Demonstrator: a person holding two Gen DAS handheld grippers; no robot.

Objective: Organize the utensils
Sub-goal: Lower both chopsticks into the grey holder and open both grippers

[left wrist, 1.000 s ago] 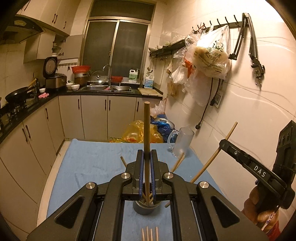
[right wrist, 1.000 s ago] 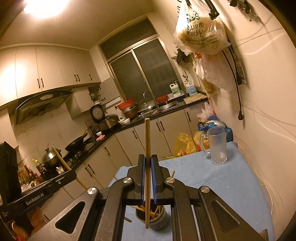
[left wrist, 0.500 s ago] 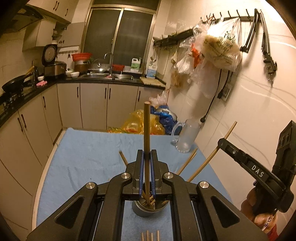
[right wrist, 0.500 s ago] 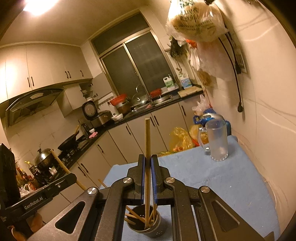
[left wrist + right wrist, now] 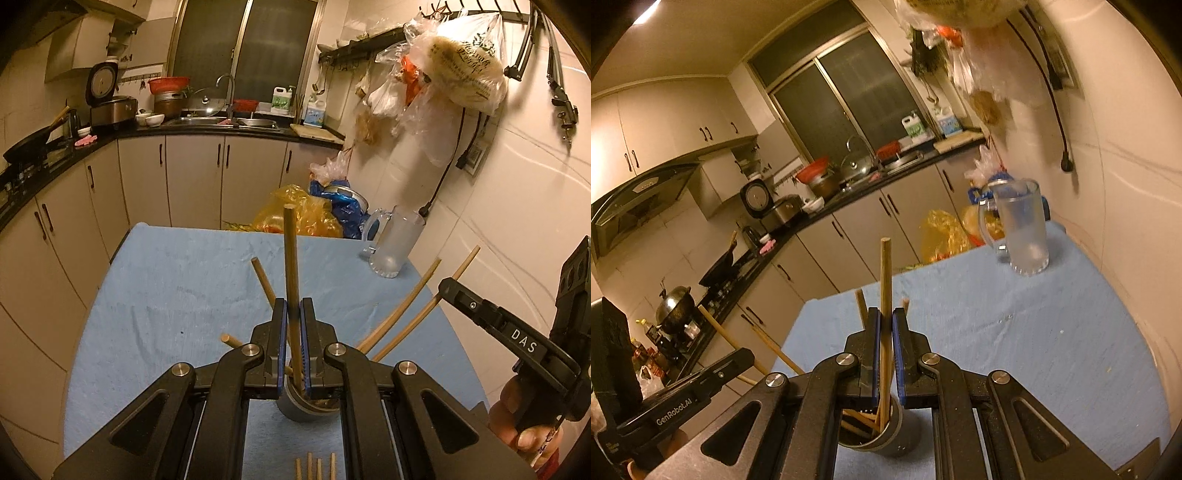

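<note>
A: Nearest first. What's in the holder?

B: Grey round metal holder point(image 5: 308, 408) on the table, right under both hand-held grippers. Holds several wooden chopsticks, leaning outward at mixed angles. Two long ones point(image 5: 402, 314) splay right in the left wrist view; another point(image 5: 263, 282) tilts left.

A: Gripper states?

B: Left hand-held gripper point(image 5: 293, 325) is clamped on one chopstick point(image 5: 290, 258), blue pads pressed on it. The stick is near upright, its lower end down inside the holder's mouth. Right hand-held gripper point(image 5: 885, 332) is likewise clamped on a chopstick point(image 5: 885, 280), lower end in the same holder point(image 5: 886, 437).

A: Anything loose?

B: Four chopstick ends point(image 5: 314, 467) lie side by side on the cloth at the bottom edge, nearer than the holder.

A: Surfaces?

B: Table point(image 5: 177, 295) is covered by a light blue cloth, slightly wrinkled. Chopsticks are plain round tan wood. Grippers are black, with round silver pins.

A: Farther back?

B: Frosted glass mug point(image 5: 393, 245) with a handle, upright at the far right corner of the table, looks empty. Beyond it, a yellow plastic bag point(image 5: 295, 214) on the floor, then beige cabinets and a dark counter with a sink point(image 5: 229, 122).
</note>
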